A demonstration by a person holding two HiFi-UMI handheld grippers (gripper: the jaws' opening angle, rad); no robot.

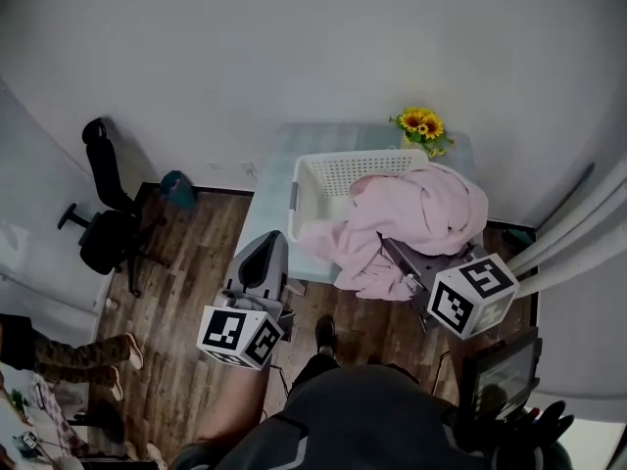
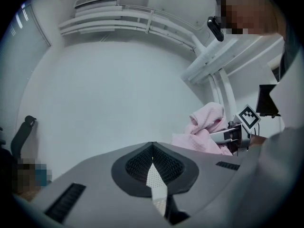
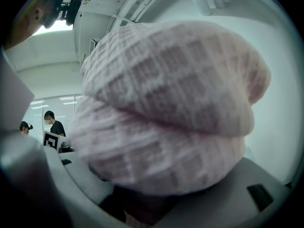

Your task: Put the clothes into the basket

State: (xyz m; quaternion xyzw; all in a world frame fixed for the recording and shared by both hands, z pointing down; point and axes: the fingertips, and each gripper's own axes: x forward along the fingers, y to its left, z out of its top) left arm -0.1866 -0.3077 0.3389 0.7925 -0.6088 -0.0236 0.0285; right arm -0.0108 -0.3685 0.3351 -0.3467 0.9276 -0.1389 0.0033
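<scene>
A pink garment (image 1: 411,213) lies bunched over the right and front rim of the white laundry basket (image 1: 328,169), part of it hanging down the front. The basket stands on a pale blue table (image 1: 279,169). My right gripper (image 1: 392,250) reaches into the cloth from the front right and is shut on a thick fold of it. In the right gripper view the pink garment (image 3: 166,108) fills nearly everything above the jaws. My left gripper (image 1: 263,243) hovers left of the basket, shut and holding nothing. Its own view shows the jaws (image 2: 152,148) meeting, with the pink garment (image 2: 206,127) off to the right.
A vase of sunflowers (image 1: 421,125) stands at the table's back right corner. A black office chair (image 1: 103,218) and a teal object (image 1: 178,189) are on the wooden floor to the left. Curtains (image 1: 578,233) hang at the right. A person's legs (image 1: 69,355) show at lower left.
</scene>
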